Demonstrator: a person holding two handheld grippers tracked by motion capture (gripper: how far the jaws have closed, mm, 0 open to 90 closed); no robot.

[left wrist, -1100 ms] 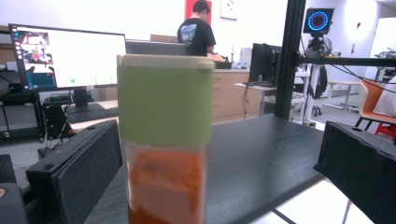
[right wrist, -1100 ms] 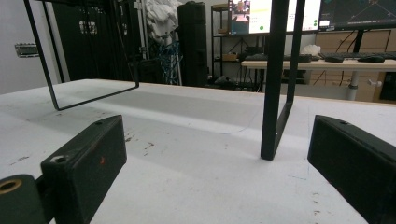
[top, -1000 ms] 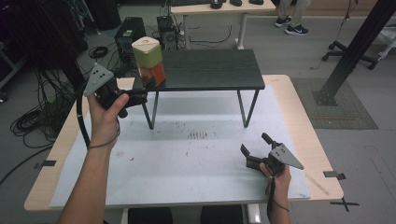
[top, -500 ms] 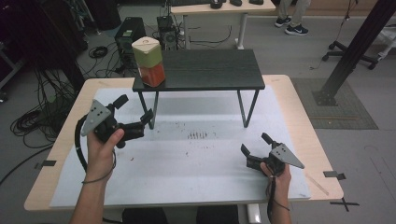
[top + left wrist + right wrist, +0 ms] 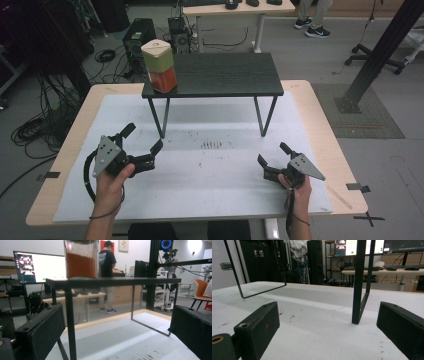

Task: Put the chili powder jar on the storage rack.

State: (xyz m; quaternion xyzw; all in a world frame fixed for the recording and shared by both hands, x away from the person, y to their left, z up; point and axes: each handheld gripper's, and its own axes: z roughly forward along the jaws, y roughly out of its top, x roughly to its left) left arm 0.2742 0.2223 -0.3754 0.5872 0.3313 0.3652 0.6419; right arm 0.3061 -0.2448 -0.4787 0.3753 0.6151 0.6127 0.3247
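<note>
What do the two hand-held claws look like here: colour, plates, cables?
Both are black with two jaws faced in black foam-like pads. The left claw and right claw each carry a grey three-cornered plate on top. A black cable loops from the left one. Forearms are bare, no sleeves visible.

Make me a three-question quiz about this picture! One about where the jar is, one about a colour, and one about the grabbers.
1. Where does the jar stand?
A. on the white mat
B. on the black shelf's left end
C. on the floor

2. What colour is the jar's lower half?
A. orange-red
B. blue
C. black

3. How are the jaws of the left gripper?
A. shut on the jar
B. shut on nothing
C. open, holding nothing

Answers: 1 B, the jar sits on the black shelf near its left corner. 2 A, the bottom part looks orange-red under a pale top. 3 C, the left gripper view shows a wide gap.
</note>
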